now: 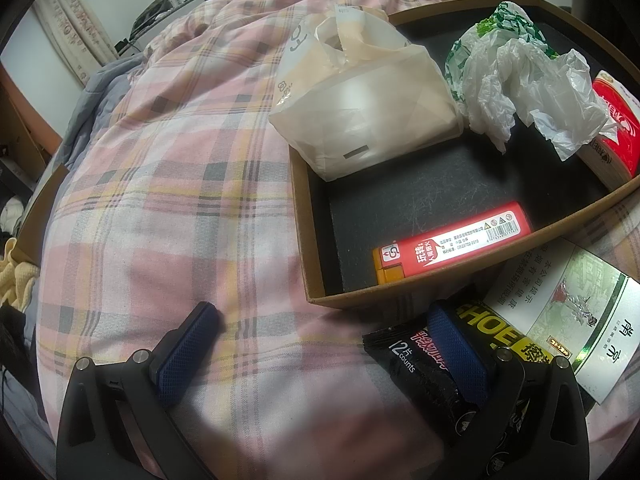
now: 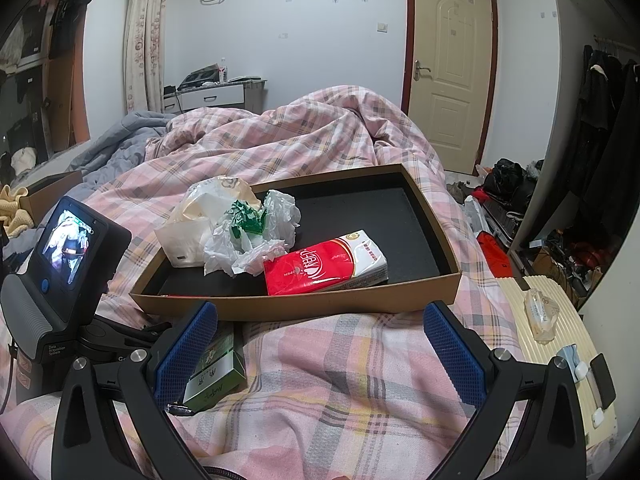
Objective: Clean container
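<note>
- Container: shallow cardboard box (image 1: 460,272) with a black lining, resting on a pink plaid quilt (image 1: 160,200) spread over a bed; in the right wrist view the same box (image 2: 296,312) sits just ahead of the gripper, its long side facing the camera.
- Contents, left wrist view: cream plastic bag (image 1: 360,108) wrapped around a white block, leaning over the box's left wall at the far corner; crumpled white-and-green plastic bag (image 1: 516,76) beside it, toward the far right; red-and-white tissue pack (image 1: 616,128) against the right edge, partly under the crumpled plastic; red lighter (image 1: 452,244) with an orange end, lying flat on the lining near the front wall.
- Right wrist view confirms the tissue pack (image 2: 324,268) lies against the near wall, touching the crumpled bag (image 2: 248,236); lighter barely visible there, hidden by the wall.
- Outside the box, just in front of it on the quilt: black wipes packet (image 1: 424,364) marked "12 counts" and a white-and-green cigarette pack (image 1: 572,320), touching each other.
- Left gripper (image 1: 324,344): jaws wide apart, nothing between them — right finger lies over the black packet, left finger over bare quilt.
- Right gripper (image 2: 320,344): jaws wide apart, holding nothing; the cigarette pack (image 2: 216,372) lies just inside its left finger, on the quilt.
- Left gripper's body with a lit screen (image 2: 68,248) shows at the left edge of the right wrist view.
- Background: cream door (image 2: 452,68), floral curtain (image 2: 144,32).
</note>
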